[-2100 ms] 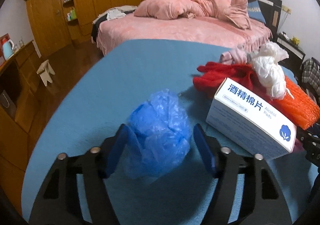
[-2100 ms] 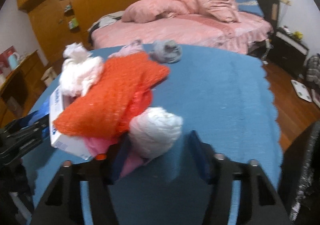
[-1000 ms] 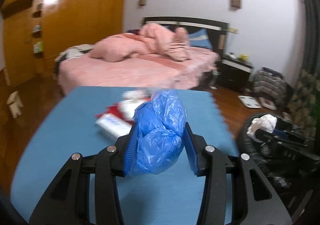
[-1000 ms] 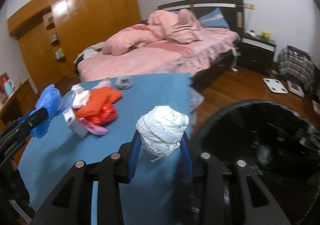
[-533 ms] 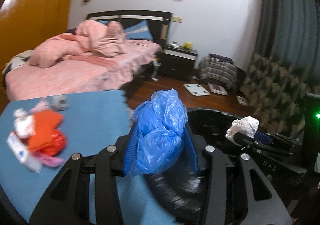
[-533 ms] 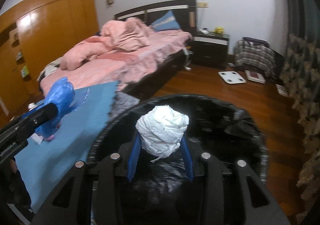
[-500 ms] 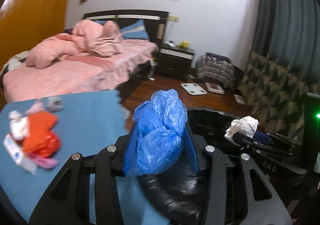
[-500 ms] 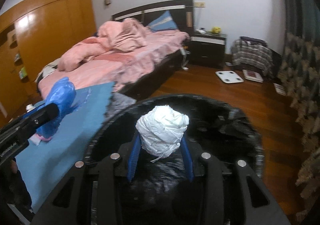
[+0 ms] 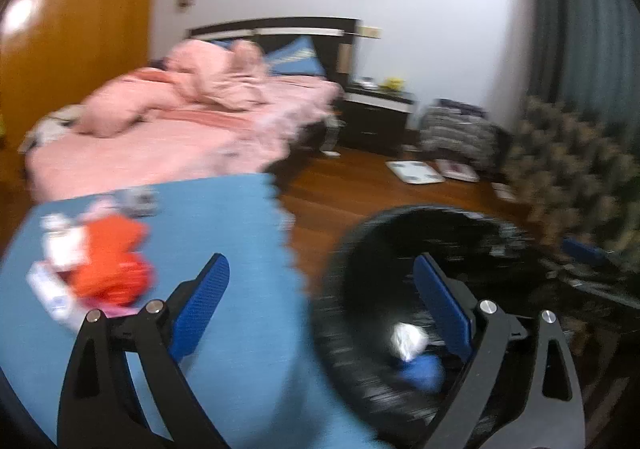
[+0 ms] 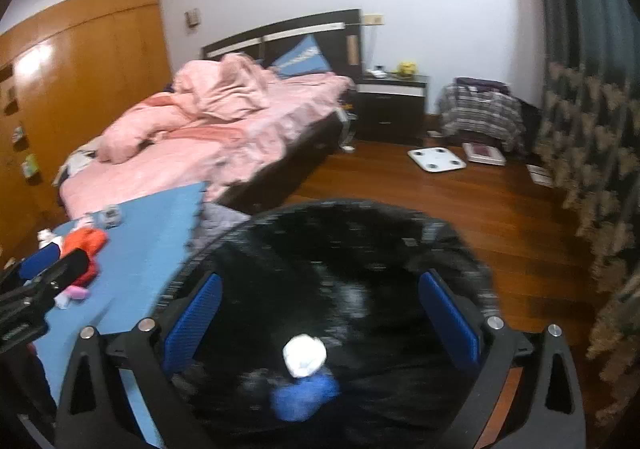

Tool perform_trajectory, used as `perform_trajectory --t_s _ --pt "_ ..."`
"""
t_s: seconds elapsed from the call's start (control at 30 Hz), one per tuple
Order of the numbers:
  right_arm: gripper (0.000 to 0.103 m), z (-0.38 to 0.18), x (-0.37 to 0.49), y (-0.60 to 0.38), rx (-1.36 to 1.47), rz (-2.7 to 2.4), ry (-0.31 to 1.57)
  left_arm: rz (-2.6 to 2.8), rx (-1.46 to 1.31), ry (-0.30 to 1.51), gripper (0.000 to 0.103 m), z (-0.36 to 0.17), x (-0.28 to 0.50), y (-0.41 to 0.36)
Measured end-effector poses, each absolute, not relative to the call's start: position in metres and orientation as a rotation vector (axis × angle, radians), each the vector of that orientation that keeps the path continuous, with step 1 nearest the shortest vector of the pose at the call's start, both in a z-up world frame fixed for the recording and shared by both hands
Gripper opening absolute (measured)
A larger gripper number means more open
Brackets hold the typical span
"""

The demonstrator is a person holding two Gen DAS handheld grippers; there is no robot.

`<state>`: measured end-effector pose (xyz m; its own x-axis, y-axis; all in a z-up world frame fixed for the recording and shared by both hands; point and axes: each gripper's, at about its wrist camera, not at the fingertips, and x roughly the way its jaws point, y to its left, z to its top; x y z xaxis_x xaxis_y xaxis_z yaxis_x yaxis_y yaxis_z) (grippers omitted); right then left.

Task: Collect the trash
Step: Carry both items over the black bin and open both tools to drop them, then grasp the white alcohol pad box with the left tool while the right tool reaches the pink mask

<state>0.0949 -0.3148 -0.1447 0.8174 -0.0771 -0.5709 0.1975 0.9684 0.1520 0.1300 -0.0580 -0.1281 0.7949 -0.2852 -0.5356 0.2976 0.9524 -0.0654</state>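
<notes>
A black-lined trash bin (image 10: pixel 360 249) (image 9: pixel 360 249) stands beside the blue table (image 9: pixel 224 217). Inside it lie a crumpled blue plastic bag (image 10: pixel 302 395) (image 9: pixel 420 371) and a white wad (image 10: pixel 305 354) (image 9: pixel 406 339). My right gripper (image 10: pixel 318 315) hangs over the bin, its jaws opening wide with nothing between them. My left gripper (image 9: pixel 322 299) straddles the table edge and the bin rim, jaws also opening and empty. On the table remains a heap of trash with orange netting (image 9: pixel 114 261) (image 10: pixel 86 243) and a white box (image 9: pixel 48 291). The left view is blurred.
A bed with pink bedding (image 10: pixel 208 121) lies behind the table. A dark nightstand (image 10: pixel 390 105), a white scale (image 10: pixel 436 159) on the wooden floor and a patterned curtain (image 10: pixel 592 169) stand beyond the bin. Wooden wardrobes (image 10: pixel 80 81) line the left wall.
Both grippers have opened. The blue bag dropped out of the left one and the white wad out of the right one, and both now lie in the bin.
</notes>
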Motion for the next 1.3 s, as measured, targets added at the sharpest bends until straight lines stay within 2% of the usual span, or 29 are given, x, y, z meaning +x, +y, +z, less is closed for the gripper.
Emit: perform_trajectory --t_s 0.43,0.97,1.0,1.03,1.07,1.3 --pt "0.097 -0.154 0.144 -0.163 0.128 0.149 0.602 0.155 0.009 0.599 0.091 -0.143 0.136 0.1" --pt "0.097 -0.18 0.182 -0.116 0.054 0.185 0.675 0.224 -0.065 0.708 0.091 -0.179 0.186 0.136" --pt "0.097 -0.181 0.183 -0.115 0.052 0.187 0.678 0.226 -0.068 0.71 0.089 -0.181 0.185 0.138" --pt "0.097 -0.183 0.183 -0.113 0.051 0.19 0.683 0.224 -0.075 0.714 0.082 -0.182 0.182 0.143" --pt "0.097 -0.184 0.183 -0.112 0.052 0.192 0.686 0.224 -0.079 0.719 0.079 -0.182 0.181 0.146" --pt "0.097 -0.19 0.184 -0.092 0.037 0.236 0.697 0.246 -0.088 0.728 0.074 -0.181 0.16 0.175"
